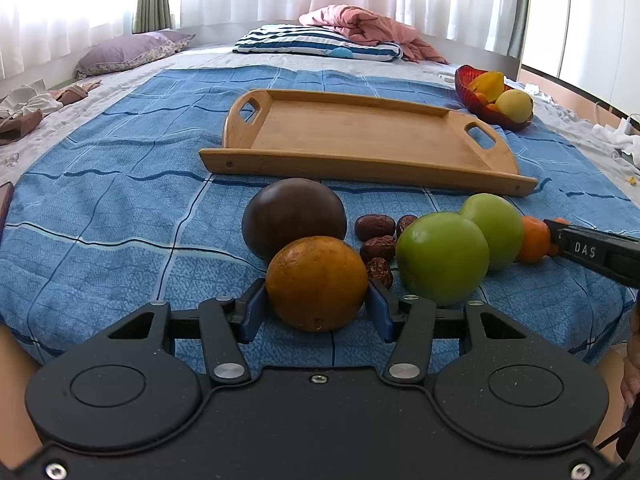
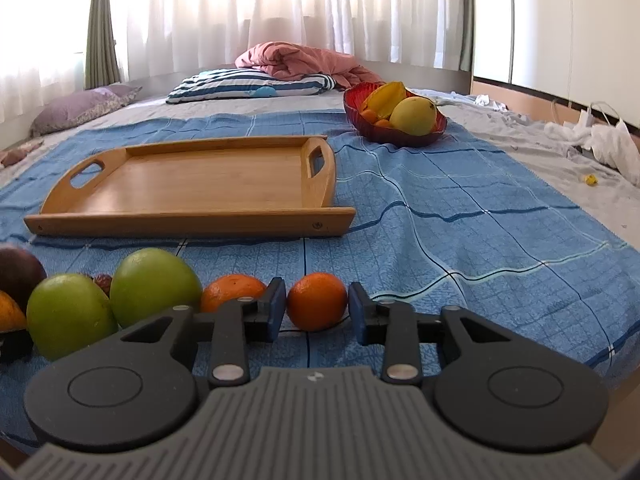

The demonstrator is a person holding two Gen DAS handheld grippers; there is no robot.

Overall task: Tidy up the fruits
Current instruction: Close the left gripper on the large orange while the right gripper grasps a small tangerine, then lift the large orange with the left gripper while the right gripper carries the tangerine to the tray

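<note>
My left gripper [image 1: 316, 296] is shut on a dull orange fruit [image 1: 316, 284], its blue pads pressed on both sides, low on the blue checked cloth [image 1: 120, 208]. Behind it sit a dark brown round fruit [image 1: 294, 216], several red dates [image 1: 375, 227] and two green apples [image 1: 442, 258]. My right gripper [image 2: 317, 304] is shut on a small tangerine [image 2: 317, 300], resting on the cloth. A second tangerine [image 2: 232, 290] lies just left of it, beside the green apples [image 2: 154, 284]. The empty wooden tray [image 2: 188, 224] lies beyond the fruit.
A red glass bowl [image 2: 400, 136] holding a starfruit, a yellow fruit and small oranges stands behind the tray on the right. Pillows [image 1: 316, 42] and a pink quilt [image 1: 372, 28] lie at the bed's far end. Loose clothes [image 2: 608, 144] lie at the right edge.
</note>
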